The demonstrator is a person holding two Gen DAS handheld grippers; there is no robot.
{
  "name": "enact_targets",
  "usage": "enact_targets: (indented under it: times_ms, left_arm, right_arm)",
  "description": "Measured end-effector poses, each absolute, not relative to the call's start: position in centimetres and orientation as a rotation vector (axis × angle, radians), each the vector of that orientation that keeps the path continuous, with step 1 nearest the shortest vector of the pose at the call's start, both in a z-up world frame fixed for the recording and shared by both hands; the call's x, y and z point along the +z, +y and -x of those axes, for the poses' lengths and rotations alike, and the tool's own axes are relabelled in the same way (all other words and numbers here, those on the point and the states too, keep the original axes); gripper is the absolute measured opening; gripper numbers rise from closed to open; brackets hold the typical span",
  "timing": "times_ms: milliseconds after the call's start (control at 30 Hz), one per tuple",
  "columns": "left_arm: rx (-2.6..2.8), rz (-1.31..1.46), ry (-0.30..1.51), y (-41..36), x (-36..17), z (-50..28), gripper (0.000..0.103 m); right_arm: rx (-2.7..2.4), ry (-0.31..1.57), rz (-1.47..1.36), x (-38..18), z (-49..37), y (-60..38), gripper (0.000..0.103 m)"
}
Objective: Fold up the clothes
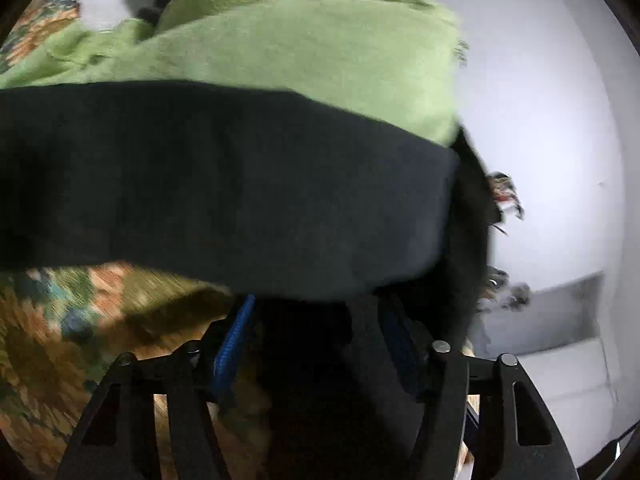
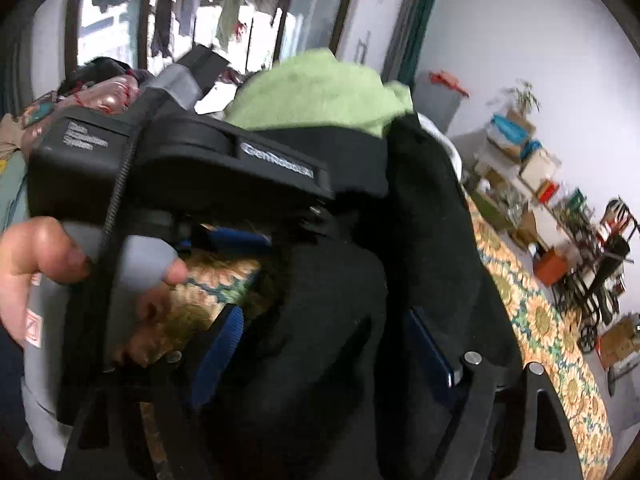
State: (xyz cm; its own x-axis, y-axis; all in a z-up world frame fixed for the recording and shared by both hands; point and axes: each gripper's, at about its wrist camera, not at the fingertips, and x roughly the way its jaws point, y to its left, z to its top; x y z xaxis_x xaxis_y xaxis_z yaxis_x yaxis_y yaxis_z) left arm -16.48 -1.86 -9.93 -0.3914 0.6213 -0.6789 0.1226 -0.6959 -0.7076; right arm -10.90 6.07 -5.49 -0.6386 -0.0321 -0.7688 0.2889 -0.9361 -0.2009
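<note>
A folded black garment (image 1: 220, 184) fills the middle of the left wrist view, with a green garment (image 1: 300, 40) lying on top of it. My left gripper (image 1: 316, 320) is shut on the black fabric between its blue pads (image 1: 232, 344). In the right wrist view the black garment (image 2: 424, 220) bulges between the blue pads (image 2: 224, 340) of my right gripper (image 2: 328, 340), which is shut on it. The green garment (image 2: 316, 92) rides on top there too. A hand (image 2: 36, 256) holds the left gripper's body (image 2: 180, 160) just to the left. Both frames are motion-blurred.
A sunflower-patterned cloth (image 2: 540, 320) covers the surface (image 1: 60, 340) below. Stacked boxes and clutter (image 2: 540, 184) and a dark wheeled frame (image 2: 600, 280) stand along the white wall at right. Clothes hang (image 2: 192, 0) by the window behind, with a pile of laundry (image 2: 104, 88) at left.
</note>
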Motion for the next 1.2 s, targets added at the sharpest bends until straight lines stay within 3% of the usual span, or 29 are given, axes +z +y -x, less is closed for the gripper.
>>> enact_targets:
  times_ms: [33, 100, 167, 200, 233, 267, 367, 533, 1200]
  left_arm:
    - [2.133, 1.515, -1.033, -2.1, -10.3, 16.7, 0.043]
    - [2.131, 1.523, -0.990, -1.9, -10.6, 16.9, 0.040]
    - [2.134, 1.502, -0.951, -1.5, -10.6, 16.9, 0.031]
    - [2.105, 1.493, -0.947, -1.2, -10.7, 16.8, 0.018]
    - [2.095, 1.491, -0.944, -1.0, -10.7, 16.7, 0.009]
    - [2.102, 1.490, -0.940, -1.0, -10.5, 16.5, 0.006]
    - [2.129, 1.453, -0.931, -1.2, -9.6, 15.5, 0.005]
    - [2.131, 1.388, -0.865, -0.2, -7.6, 13.2, 0.004]
    - [1.630, 1.315, -0.534, 21.2, -6.0, -1.9, 0.004]
  right_arm:
    - [-2.644, 0.432, -1.263, -5.7, 11.2, 6.5, 0.077]
    - [-2.625, 0.375, -1.316, -6.2, 11.8, 7.3, 0.058]
    - [-2.599, 0.299, -1.347, -6.7, 11.9, 8.1, 0.051]
    - [-2.596, 0.298, -1.365, -7.0, 11.8, 8.2, 0.046]
    - [-2.593, 0.296, -1.384, -7.2, 11.7, 8.3, 0.035]
    - [-2.593, 0.303, -1.397, -7.5, 11.6, 8.3, 0.023]
    - [-2.622, 0.390, -1.358, -7.5, 10.6, 8.1, 0.011]
    - [-2.679, 0.434, -1.336, -7.1, 9.1, 9.4, 0.008]
    - [-3.166, 0.001, -1.516, -1.8, -2.6, 30.4, 0.007]
